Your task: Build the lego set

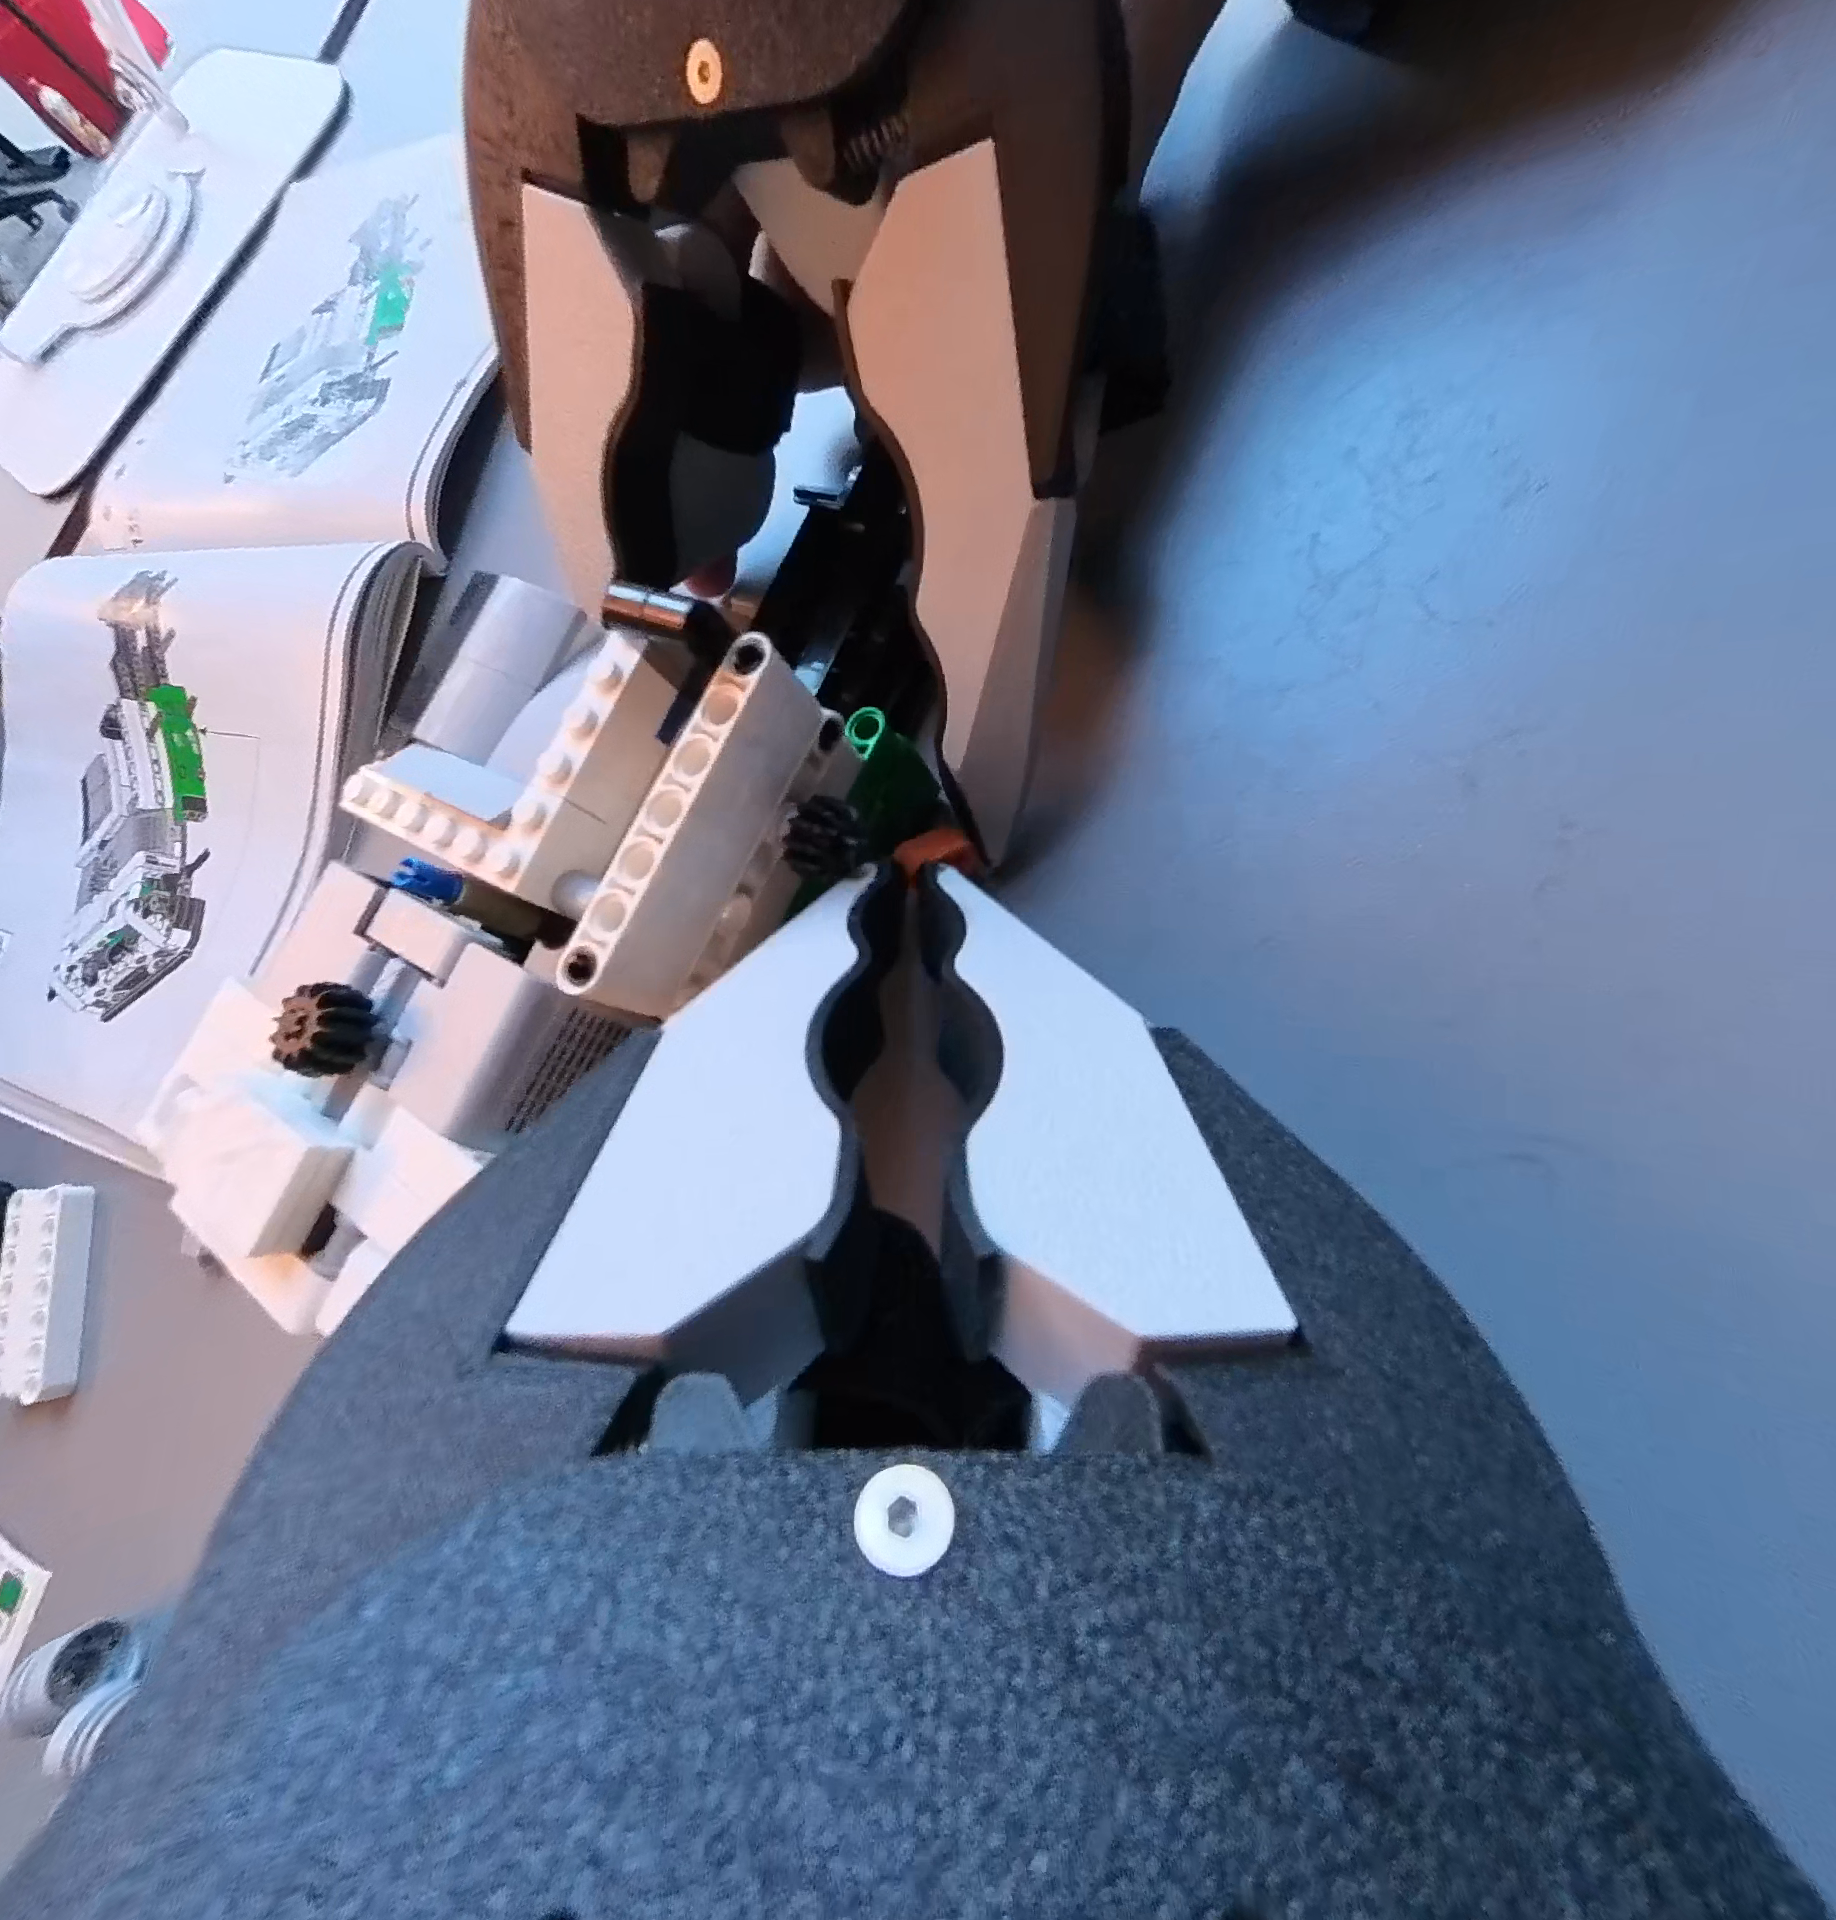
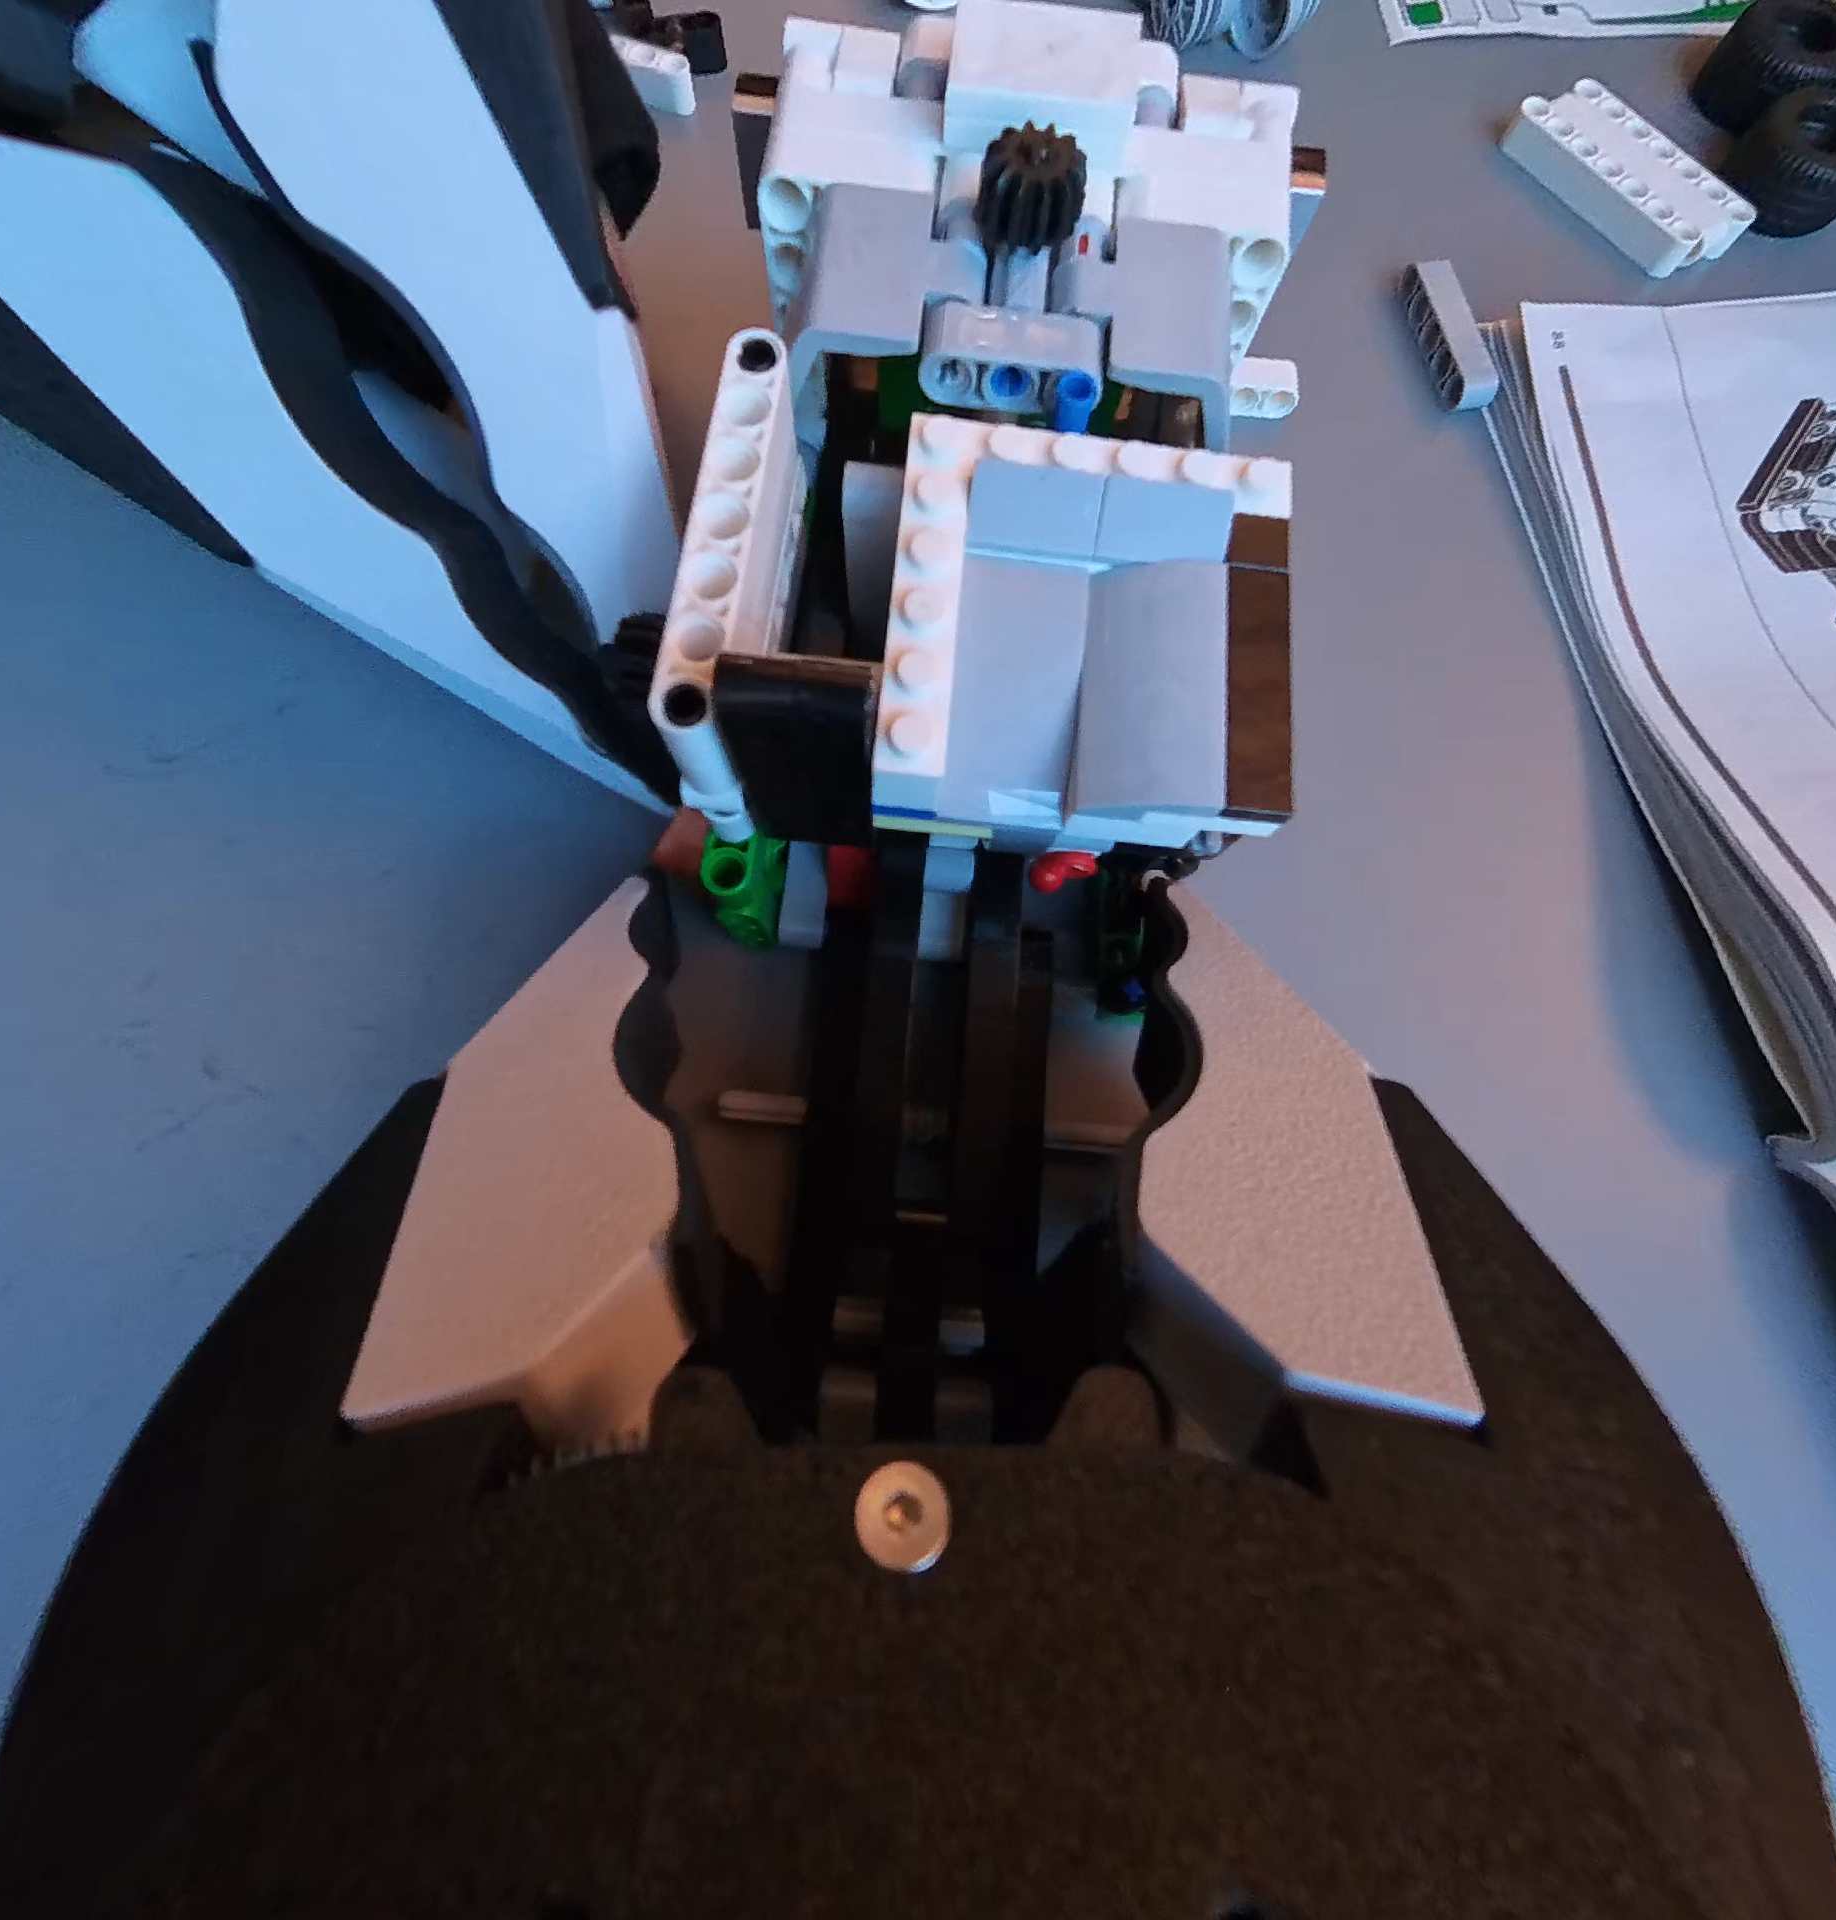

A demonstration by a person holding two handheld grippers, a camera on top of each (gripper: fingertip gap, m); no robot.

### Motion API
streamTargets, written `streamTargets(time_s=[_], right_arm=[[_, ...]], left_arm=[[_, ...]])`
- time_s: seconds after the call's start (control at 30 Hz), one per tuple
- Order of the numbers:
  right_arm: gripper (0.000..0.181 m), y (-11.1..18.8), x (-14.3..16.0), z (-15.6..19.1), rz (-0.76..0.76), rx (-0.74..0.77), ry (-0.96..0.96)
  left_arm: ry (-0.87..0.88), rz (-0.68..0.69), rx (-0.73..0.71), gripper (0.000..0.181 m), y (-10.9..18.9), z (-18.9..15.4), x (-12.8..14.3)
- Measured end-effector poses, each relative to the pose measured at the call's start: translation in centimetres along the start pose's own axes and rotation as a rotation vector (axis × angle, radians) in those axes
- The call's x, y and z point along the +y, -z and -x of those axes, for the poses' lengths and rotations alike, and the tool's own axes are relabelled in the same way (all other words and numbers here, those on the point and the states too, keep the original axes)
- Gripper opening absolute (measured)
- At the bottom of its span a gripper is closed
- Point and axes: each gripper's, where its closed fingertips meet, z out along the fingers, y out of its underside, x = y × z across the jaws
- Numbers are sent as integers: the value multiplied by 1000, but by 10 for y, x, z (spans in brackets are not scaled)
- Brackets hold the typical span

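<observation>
Two hand-held grippers meet at one lego model (image 2: pixel 997 499) on a grey surface (image 1: pixel 1465 623); the model is a white and grey build with a studded white top, a white beam with holes along one side, black gears and green, blue and red pins.

The right hand-held gripper (image 2: pixel 909 914) has its fingers spread wide around the near, black end of the model, one finger on each side of it, and they appear to clamp that end; in the left wrist view this same hand-held gripper (image 1: pixel 841 748) reaches in from the far side, and the model extends away from it toward the left of that view.

The left hand-held gripper (image 1: pixel 909 878) has its fingers drawn almost together, tips pinched on a small orange-brown piece (image 1: pixel 929 850) right at the model's corner, just beside a green pin (image 1: pixel 872 727) and a black gear (image 1: pixel 820 831); in the right wrist view its tips touch that same corner.

An open instruction booklet (image 2: pixel 1703 644) lies on the surface beside the model; a loose white brick (image 2: pixel 1631 187) and black tyres (image 2: pixel 1797 114) lie farther off; a second black gear (image 2: pixel 1033 187) sits on top of the model's far end.
</observation>
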Motion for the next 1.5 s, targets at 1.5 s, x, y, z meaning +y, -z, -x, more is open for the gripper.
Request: streamTargets(time_s=[1.5], right_arm=[[90,1,-2,1,-8,-14,-55]], left_arm=[[223,99,-304,0,-2,0,3]])
